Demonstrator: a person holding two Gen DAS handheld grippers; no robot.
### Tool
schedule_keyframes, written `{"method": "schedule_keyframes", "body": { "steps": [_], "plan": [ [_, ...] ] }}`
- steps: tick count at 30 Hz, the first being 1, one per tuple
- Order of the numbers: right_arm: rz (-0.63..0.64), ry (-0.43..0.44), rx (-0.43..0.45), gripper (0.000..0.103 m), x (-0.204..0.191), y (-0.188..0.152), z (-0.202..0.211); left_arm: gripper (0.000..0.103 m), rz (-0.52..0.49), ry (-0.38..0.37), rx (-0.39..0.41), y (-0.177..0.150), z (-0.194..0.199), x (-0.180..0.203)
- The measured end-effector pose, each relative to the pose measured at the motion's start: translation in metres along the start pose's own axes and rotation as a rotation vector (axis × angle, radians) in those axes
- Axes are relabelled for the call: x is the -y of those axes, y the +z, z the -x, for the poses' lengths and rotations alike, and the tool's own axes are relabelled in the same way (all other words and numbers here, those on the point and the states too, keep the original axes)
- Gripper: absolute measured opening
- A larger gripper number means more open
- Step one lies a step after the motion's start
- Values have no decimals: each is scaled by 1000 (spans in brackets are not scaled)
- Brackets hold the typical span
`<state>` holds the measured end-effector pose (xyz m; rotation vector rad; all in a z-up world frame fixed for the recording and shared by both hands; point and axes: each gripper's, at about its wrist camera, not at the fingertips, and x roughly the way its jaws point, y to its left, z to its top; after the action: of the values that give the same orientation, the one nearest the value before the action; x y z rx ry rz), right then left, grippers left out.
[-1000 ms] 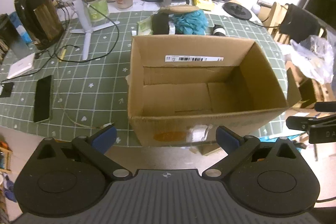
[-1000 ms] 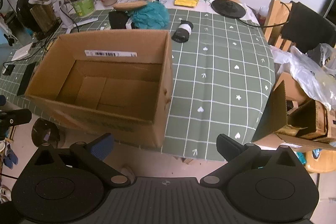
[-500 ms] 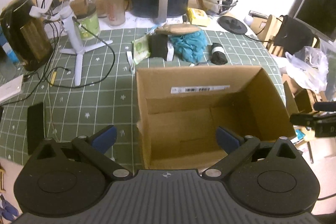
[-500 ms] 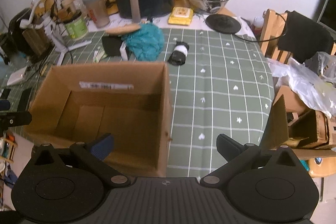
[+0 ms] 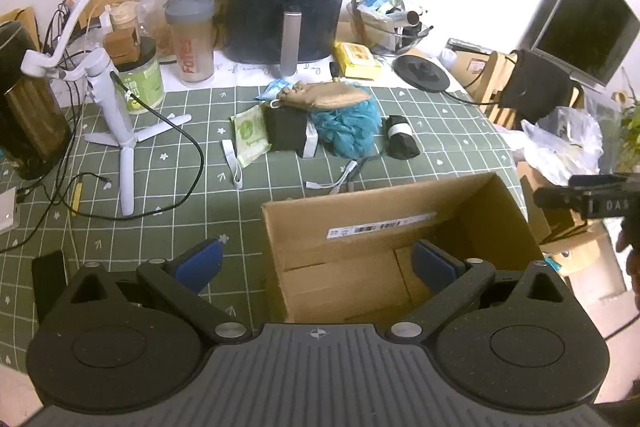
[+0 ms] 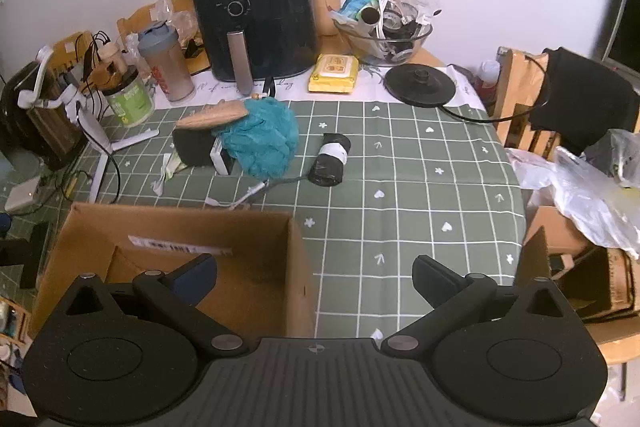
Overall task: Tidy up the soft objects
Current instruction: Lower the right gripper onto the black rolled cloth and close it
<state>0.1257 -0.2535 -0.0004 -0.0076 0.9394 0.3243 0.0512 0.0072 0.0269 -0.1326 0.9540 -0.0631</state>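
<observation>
An empty open cardboard box (image 5: 400,223) (image 6: 180,227) stands on the green checked tablecloth near the front edge. Behind it lies a cluster: a teal bath pouf (image 5: 348,127) (image 6: 262,137), a tan loofah pad (image 5: 324,95) (image 6: 212,117) on top, a black sponge block (image 5: 286,127) (image 6: 192,149), a green wipes packet (image 5: 250,133) and a black roll with a white band (image 5: 402,141) (image 6: 330,159). My left gripper (image 5: 316,261) hovers open over the box's near left corner. My right gripper (image 6: 314,273) hovers open over the box's near right corner. Both hold nothing.
A black air fryer (image 5: 288,7) (image 6: 256,11), shaker bottle (image 5: 192,35), green jar (image 5: 140,83), white tripod (image 5: 120,131) with cables, glass bowl of clutter (image 6: 384,31), yellow packet (image 6: 334,73) and black round base (image 6: 420,85) crowd the back. A chair and bags stand to the right.
Both grippers have risen and moved forward over the box, so the box sits lower in both views and the cluster behind it shows in full. The jaws stayed open.
</observation>
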Motion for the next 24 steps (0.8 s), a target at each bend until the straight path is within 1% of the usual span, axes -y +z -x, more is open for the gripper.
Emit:
{"method": "schedule_keyframes", "body": {
  "steps": [3,9,14,19,21,24],
  "plan": [
    [-22,22,0,103,4,6,-6,103,-2,0,13,2,1,-7],
    [-8,35,19,103,14,15,-16,103,14,-16,16,2,3,-19],
    [12,34,39,103,28,25,-25,103,15,-21,8,1,0,-21],
    [29,24,46,103,41,33,-44,103,31,-39,-4,1,-6,-23],
    [19,18,54,103,46,36,-55,103,27,-50,-13,2,-8,-23],
    [-2,16,74,103,51,39,-72,103,27,-43,-21,4,-10,-21]
  ]
}}
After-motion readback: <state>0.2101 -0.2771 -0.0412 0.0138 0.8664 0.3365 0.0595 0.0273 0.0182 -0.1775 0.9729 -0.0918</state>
